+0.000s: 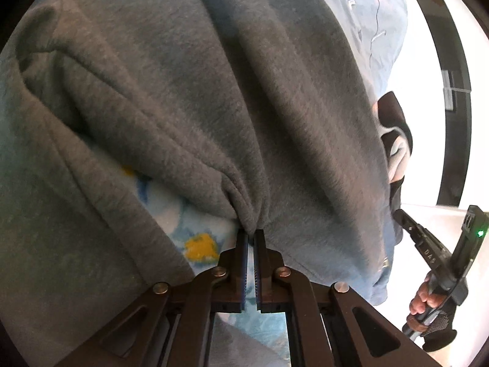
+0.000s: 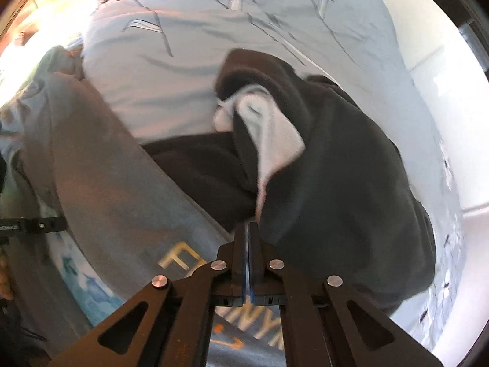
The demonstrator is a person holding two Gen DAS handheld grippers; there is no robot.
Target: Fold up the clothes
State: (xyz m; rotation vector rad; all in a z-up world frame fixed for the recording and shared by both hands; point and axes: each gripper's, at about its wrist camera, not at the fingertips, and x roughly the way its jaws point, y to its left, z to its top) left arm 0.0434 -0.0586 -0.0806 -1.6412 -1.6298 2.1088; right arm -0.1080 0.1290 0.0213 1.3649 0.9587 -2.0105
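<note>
Tools [image 1: 250, 234] [image 2: 248, 226] angled down, pinching grey garment [image 1: 183, 91], seemingly.

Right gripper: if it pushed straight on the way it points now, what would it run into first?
The dark fleece garment. The right gripper is already shut on its edge, so going on would press deeper into that fabric, probably near its white lining.

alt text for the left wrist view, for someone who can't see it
The left tongs are shut on a pinched fold of a grey sweatshirt that fills most of the view. A blue, white and yellow patterned fabric shows beneath it, and at the right edge a hand holds the right tongs.
</note>
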